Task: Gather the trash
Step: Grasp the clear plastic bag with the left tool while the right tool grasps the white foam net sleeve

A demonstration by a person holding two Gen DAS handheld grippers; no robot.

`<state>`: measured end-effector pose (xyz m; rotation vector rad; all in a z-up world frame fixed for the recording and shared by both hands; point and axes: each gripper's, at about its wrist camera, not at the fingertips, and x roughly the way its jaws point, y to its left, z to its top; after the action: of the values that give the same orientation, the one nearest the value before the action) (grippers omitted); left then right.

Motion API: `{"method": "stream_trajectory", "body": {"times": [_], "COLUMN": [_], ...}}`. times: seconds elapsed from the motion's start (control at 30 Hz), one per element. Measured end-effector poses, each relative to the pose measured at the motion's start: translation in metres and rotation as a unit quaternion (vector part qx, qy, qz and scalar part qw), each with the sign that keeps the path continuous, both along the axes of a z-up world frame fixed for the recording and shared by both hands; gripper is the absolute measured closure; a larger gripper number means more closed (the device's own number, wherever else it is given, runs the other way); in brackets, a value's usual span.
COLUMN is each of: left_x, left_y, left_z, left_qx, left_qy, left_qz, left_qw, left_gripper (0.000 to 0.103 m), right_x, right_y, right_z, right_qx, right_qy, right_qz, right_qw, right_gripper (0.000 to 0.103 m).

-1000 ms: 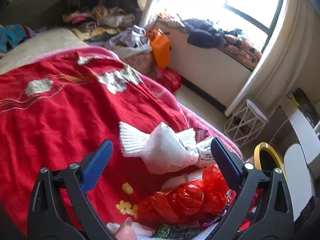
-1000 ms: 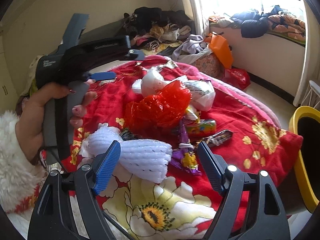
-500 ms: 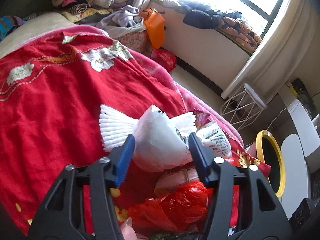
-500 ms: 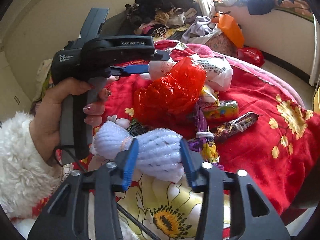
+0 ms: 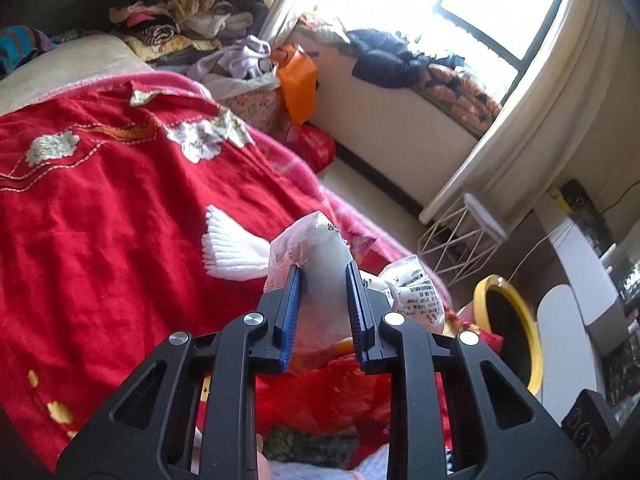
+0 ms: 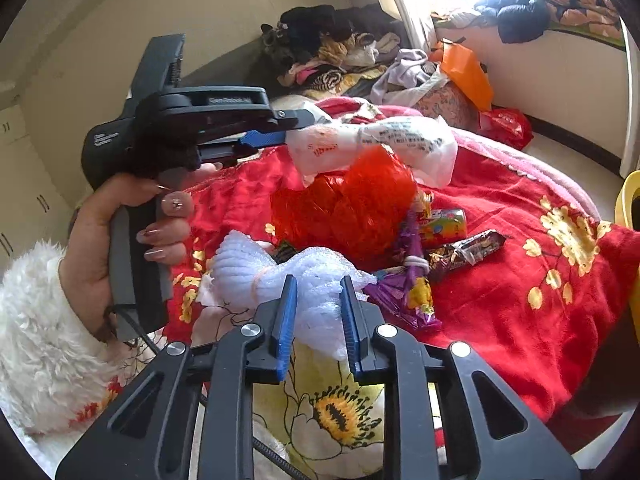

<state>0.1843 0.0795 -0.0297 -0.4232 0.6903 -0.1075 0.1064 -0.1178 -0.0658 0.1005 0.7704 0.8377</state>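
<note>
White plastic bag: 1, left gripper closing on it; right gripper closing on 1 foam net.

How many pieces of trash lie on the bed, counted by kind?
Plastic bags: 2, white bag and red bag
Foam nets: 2, near net and far net
Snack wrappers clearly seen: 3, purple wrapper, multicoloured wrapper, brown wrapper
Total: 7
</note>
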Motion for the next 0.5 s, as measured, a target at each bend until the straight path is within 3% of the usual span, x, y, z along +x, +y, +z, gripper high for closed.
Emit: {"method": "stream_trajectory", "body": {"times": [0.5], "left_x": [-0.037], "left_y": [-0.003], "left_z": [0.056], "left_qx": [-0.019], "left_qy": [-0.076], "left_qz": [0.002], "left_qw": [0.997], "left_gripper": [0.087], "right_x": [-0.013], "right_y": [-0.014], "right_z": [0.033], "right_qx": [0.03], "right_qy": [-0.056], "right_qz": [-0.027], "right_qw": [0.998], "right_gripper": [0.085]}}
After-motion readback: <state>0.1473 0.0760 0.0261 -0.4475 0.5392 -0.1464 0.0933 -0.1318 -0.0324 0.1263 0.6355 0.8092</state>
